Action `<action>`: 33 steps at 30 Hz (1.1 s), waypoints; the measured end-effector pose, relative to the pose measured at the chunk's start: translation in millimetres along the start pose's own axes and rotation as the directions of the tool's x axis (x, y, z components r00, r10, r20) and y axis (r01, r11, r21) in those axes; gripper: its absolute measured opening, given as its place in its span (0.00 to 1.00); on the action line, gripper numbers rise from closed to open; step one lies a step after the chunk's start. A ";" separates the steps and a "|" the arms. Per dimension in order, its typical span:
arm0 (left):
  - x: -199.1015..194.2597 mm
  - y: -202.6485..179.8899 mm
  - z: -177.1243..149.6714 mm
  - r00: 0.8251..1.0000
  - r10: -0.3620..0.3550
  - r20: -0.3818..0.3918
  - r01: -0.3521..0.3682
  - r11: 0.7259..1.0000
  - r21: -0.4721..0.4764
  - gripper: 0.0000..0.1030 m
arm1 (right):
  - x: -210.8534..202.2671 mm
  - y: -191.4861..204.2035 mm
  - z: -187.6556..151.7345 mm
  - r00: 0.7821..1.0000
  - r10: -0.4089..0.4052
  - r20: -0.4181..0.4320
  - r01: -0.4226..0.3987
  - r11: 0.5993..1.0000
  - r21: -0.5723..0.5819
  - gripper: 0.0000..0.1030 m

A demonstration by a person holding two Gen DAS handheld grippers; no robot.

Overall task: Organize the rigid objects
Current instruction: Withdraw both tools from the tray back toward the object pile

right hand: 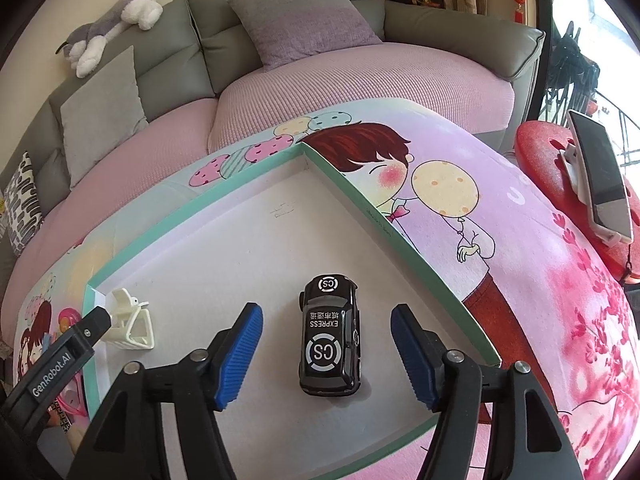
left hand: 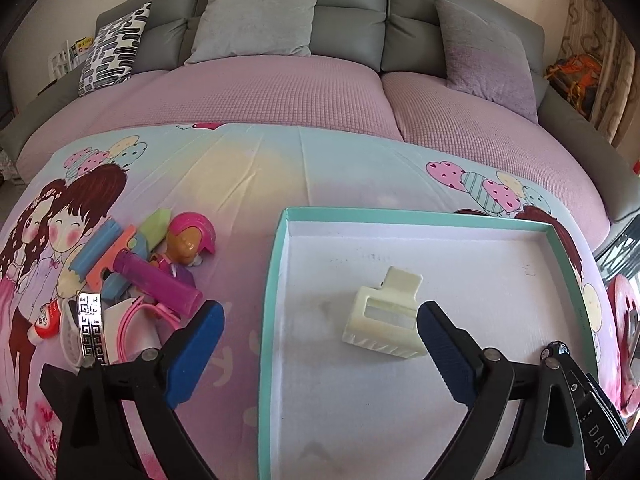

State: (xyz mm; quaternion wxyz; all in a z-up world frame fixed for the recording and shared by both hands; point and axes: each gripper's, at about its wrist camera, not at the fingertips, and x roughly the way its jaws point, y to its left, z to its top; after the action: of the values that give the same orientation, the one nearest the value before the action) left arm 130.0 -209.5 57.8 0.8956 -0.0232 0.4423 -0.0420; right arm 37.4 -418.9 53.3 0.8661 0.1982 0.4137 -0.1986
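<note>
A shallow teal-rimmed tray (left hand: 276, 280) with a white floor lies on a cartoon-print cloth. A cream hair claw clip (left hand: 384, 320) rests on the tray floor between the fingers of my left gripper (left hand: 320, 316), which is open; the clip sits close to the right-hand pad and far from the left one. In the right wrist view a black toy car (right hand: 330, 336) marked "EXPRESS" stands in the tray (right hand: 360, 208). My right gripper (right hand: 327, 314) is open, with a pad clear of the car on each side. The clip (right hand: 130, 326) shows there at the tray's left corner.
Left of the tray lies a heap of toys: a pink-helmeted figure (left hand: 192, 240), a purple tube (left hand: 160, 284), a blue and orange toy (left hand: 108, 256), a silver bangle (left hand: 90, 320). A grey sofa (left hand: 352, 28) stands behind. A phone (right hand: 600, 184) sits on a red stool at right.
</note>
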 end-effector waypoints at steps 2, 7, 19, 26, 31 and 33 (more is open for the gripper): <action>-1.3 1.9 -0.7 1.000 0.012 0.003 -0.012 1.000 -0.005 0.94 | 0.3 1.3 -0.4 1.000 0.010 0.000 -0.010 1.000 -0.003 0.80; -2.1 10.1 -3.2 1.000 0.018 -0.018 -0.018 0.999 -0.044 0.95 | 2.3 4.6 -1.5 0.999 0.036 -0.011 -0.036 0.999 -0.007 0.97; -18.1 47.2 -5.5 0.997 0.081 0.012 -0.079 0.987 -0.143 0.95 | -2.0 27.3 -5.7 0.998 0.058 -0.006 -0.058 0.996 -0.060 1.00; -37.6 82.4 -2.3 0.991 0.127 0.041 -0.117 0.974 -0.193 0.95 | -10.9 57.7 -10.6 0.995 0.102 0.002 -0.101 0.988 -0.121 1.00; -56.6 116.6 0.0 0.980 0.185 0.073 -0.165 0.961 -0.221 0.95 | -25.6 87.7 -14.9 0.980 0.200 0.022 -0.195 0.969 -0.149 1.00; -60.9 131.9 -1.6 0.978 0.195 0.072 -0.172 0.953 -0.249 0.95 | -29.7 103.9 -18.6 0.973 0.229 0.021 -0.221 0.959 -0.180 1.00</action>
State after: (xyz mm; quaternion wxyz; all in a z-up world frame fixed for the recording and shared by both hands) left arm 99.0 -72.4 94.5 0.9062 -0.0926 0.4011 0.0968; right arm 61.1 -316.5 84.7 0.9057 0.1624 0.3861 -0.0656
